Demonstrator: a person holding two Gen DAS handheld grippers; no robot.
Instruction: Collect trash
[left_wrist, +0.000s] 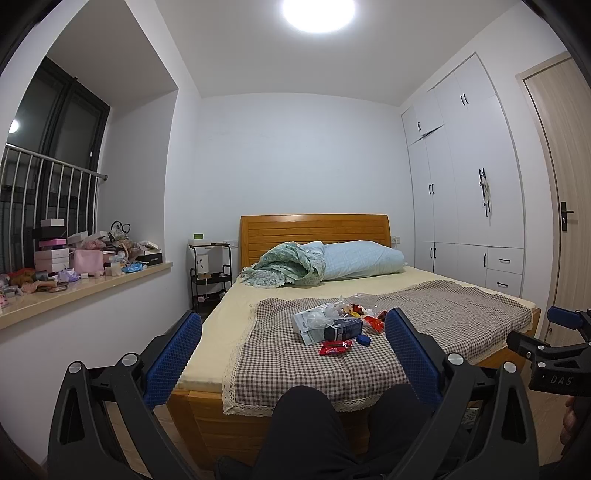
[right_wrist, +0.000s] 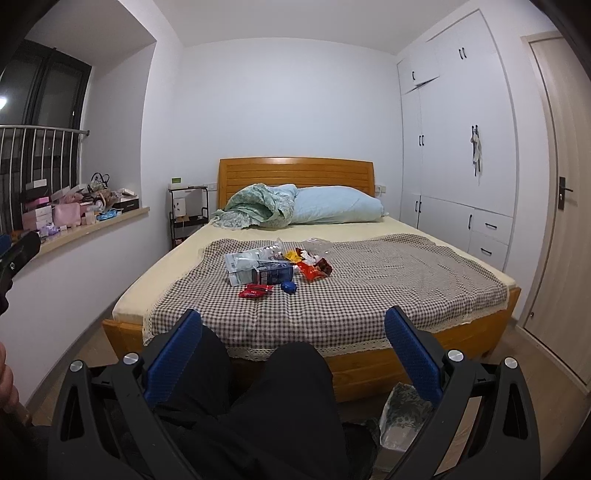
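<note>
**Trash heaped loose on the bed, both tools empty**

Left wrist view: trash pile (left_wrist: 334, 325) lies on the checked cloth (left_wrist: 461, 306); left tool (left_wrist: 293, 354) gapes wide, well short. Slick wrappers may slip.

Right wrist view: right tool (right_wrist: 293, 354) also open; floor bag (right_wrist: 400, 417) sits low, so drops could miss.

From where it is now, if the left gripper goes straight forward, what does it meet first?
Probably the trash pile on the checkered cloth. The open left gripper points at it, with only air visibly between, though depth is unclear.
</note>
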